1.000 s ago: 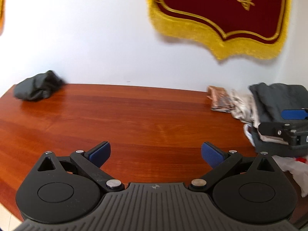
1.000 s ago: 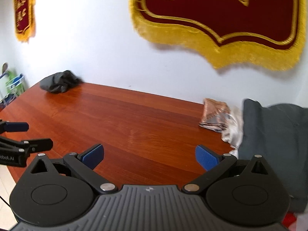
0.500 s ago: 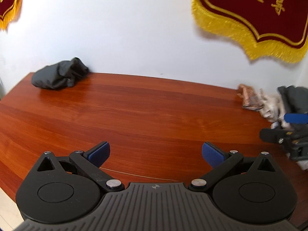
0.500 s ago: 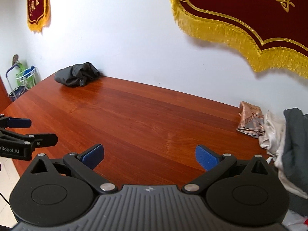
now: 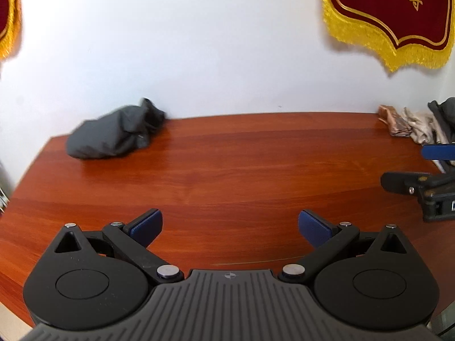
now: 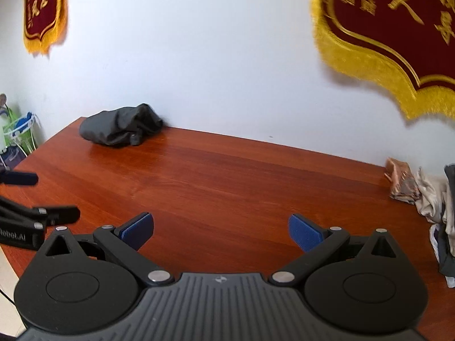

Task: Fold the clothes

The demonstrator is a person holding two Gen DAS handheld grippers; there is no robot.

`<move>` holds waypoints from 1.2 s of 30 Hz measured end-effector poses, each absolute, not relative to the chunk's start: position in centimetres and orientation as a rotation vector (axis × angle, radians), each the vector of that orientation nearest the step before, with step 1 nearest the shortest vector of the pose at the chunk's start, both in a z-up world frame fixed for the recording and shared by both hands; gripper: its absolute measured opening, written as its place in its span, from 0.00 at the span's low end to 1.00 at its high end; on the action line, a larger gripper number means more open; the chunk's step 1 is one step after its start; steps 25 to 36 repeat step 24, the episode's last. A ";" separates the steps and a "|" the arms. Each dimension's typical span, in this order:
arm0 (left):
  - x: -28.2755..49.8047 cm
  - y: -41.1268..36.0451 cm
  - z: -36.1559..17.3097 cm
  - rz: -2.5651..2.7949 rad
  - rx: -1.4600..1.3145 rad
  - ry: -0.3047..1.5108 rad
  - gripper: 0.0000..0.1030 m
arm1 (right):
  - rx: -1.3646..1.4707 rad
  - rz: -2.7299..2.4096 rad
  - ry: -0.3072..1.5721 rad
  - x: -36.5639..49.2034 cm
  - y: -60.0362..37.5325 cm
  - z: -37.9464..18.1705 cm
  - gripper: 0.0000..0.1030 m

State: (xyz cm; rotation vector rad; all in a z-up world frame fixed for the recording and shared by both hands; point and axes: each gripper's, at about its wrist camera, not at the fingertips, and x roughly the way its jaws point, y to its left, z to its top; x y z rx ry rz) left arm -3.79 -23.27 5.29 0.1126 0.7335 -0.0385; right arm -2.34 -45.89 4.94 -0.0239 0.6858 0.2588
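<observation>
left gripper [image 5: 230, 224]: jaws spread wide, nothing held, hung over bare wood
right gripper [image 6: 220, 230]: jaws spread wide, nothing held; also seen at right edge of the left wrist view
table [image 5: 241, 164]: red-brown wood, set against a white wall
dark garment [image 5: 113, 133]: crumpled in far left corner, touching the wall, well apart from both grippers
clothes pile [image 6: 435, 199]: heaped at far right edge, mixed pale and grey pieces
containers: none made out on table
banners [image 6: 398, 28]: red with gold fringe, hung on wall

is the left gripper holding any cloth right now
No, the left gripper is open with only bare table between its blue pads, and the dark bundle lies far off by the wall.
</observation>
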 end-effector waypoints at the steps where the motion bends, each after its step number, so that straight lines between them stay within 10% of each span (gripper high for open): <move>1: -3.9 -22.1 5.5 -0.038 0.115 0.735 1.00 | -0.018 0.259 0.687 -2.4 -44.9 4.9 0.99; 36: -3.6 -11.7 4.0 0.039 0.117 0.782 1.00 | -0.036 0.355 0.709 -1.8 -28.2 5.2 0.99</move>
